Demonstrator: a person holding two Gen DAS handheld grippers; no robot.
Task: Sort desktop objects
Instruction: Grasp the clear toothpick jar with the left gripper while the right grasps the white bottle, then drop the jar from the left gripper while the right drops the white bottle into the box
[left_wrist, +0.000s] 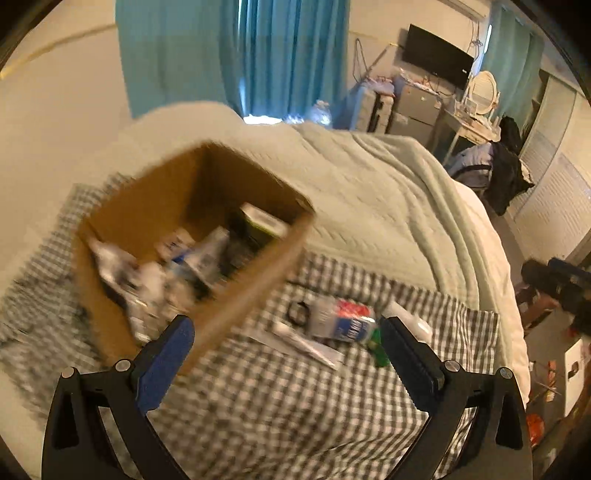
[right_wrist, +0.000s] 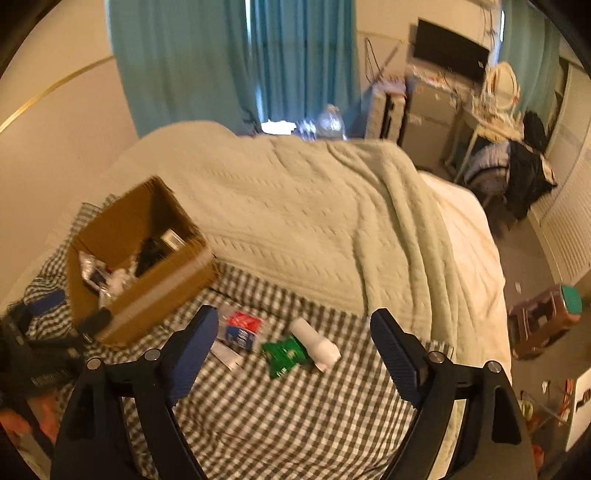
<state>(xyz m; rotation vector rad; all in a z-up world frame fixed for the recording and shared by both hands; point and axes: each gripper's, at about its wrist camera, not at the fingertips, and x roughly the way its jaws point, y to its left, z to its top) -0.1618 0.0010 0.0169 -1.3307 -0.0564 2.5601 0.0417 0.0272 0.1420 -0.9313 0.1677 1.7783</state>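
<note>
Checked cloth (right_wrist: 280, 417) covers the bed, where both hand-held grippers, left (left_wrist: 286, 354) and right (right_wrist: 293, 345), point downward, jaws wide and empty; a green packet (right_wrist: 284, 354) and white tube (right_wrist: 314, 341) lie between the right one's fingers, cardboard box (right_wrist: 162, 295) to its left.

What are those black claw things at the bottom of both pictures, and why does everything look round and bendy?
Those claws are two grabbers; a person holds one in each hand. Each carries a tiny wide-eyed camera that bends the picture. One picture looks out from the left gripper, the other from the right gripper. Both stand open and hold nothing. Below them is a bed with a checkered cloth. On it stands a cardboard box already holding several things. Still lying on the cloth are a green packet, a white tube, a red, white and blue packet and a flat white strip.
</note>
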